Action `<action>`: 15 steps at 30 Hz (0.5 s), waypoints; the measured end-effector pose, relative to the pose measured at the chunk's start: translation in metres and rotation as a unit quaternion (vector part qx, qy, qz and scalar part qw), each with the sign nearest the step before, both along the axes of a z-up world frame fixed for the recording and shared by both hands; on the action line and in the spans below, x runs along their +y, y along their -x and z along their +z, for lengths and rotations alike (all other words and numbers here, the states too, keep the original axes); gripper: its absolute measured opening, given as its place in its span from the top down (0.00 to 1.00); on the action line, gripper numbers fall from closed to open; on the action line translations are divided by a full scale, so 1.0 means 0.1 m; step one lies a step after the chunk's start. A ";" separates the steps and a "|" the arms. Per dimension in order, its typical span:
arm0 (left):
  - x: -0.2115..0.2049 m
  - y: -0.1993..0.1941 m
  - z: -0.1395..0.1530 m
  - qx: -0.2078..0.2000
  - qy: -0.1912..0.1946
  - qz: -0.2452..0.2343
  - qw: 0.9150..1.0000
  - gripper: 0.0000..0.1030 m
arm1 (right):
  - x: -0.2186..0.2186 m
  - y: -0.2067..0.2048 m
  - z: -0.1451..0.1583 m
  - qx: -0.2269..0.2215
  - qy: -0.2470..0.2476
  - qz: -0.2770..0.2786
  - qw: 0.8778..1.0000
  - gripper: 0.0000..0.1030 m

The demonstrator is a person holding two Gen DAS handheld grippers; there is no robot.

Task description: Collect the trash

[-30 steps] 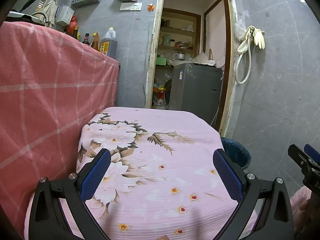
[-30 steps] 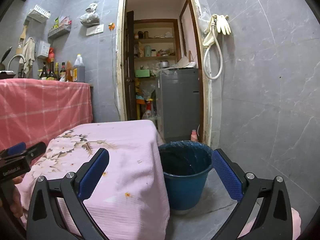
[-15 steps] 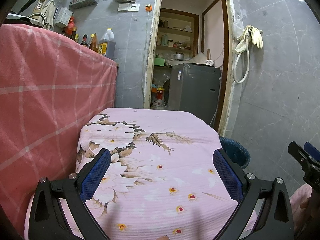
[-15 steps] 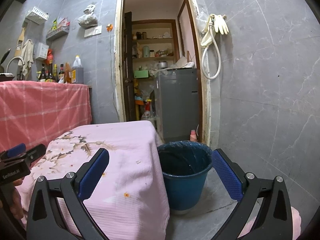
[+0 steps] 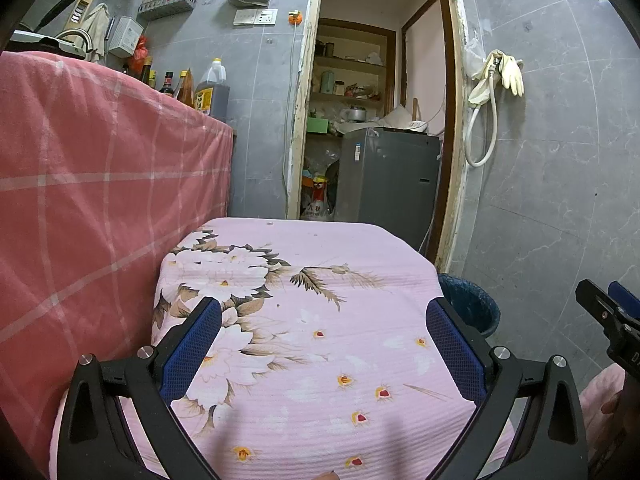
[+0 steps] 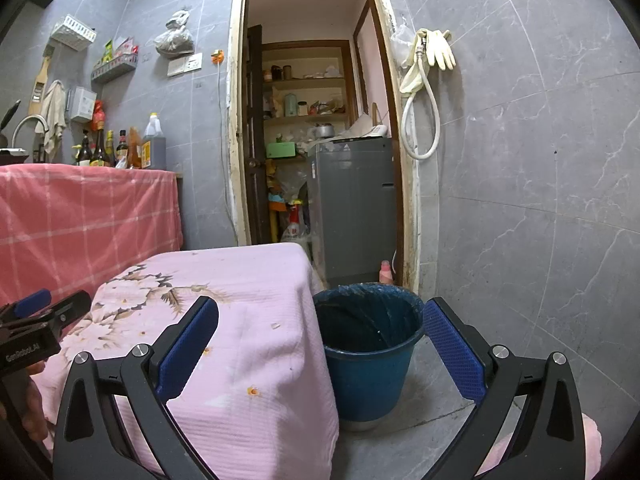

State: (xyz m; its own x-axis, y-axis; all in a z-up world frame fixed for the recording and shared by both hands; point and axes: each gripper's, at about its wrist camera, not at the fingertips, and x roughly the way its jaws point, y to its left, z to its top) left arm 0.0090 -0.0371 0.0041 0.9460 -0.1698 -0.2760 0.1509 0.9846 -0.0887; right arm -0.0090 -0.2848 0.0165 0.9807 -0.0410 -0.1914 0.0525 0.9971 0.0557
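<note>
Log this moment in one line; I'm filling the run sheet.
left gripper: open, empty, over pink floral cloth | right gripper: open, empty | blue bucket: floor, beside table | trash: none visible

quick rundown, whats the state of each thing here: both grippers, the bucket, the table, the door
left gripper: jaws open, holding nothing
right gripper: jaws open, holding nothing
blue bucket: upright on the floor beside the table, lined with a bag, contents cannot be seen
pink floral tablecloth: spread over the table, only tiny specks on it
door: open
</note>
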 end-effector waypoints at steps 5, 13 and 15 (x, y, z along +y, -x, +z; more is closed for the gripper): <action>-0.01 0.00 0.00 0.000 -0.001 0.000 1.000 0.03 | -0.01 0.00 0.00 0.000 0.000 0.000 1.000 0.00; -0.01 0.00 0.00 0.000 0.000 0.000 1.000 0.03 | -0.01 0.00 0.00 -0.001 0.000 -0.001 1.000 0.00; -0.02 0.01 0.00 0.000 -0.001 0.001 1.000 0.03 | -0.01 0.00 0.00 -0.001 -0.001 -0.001 1.000 0.00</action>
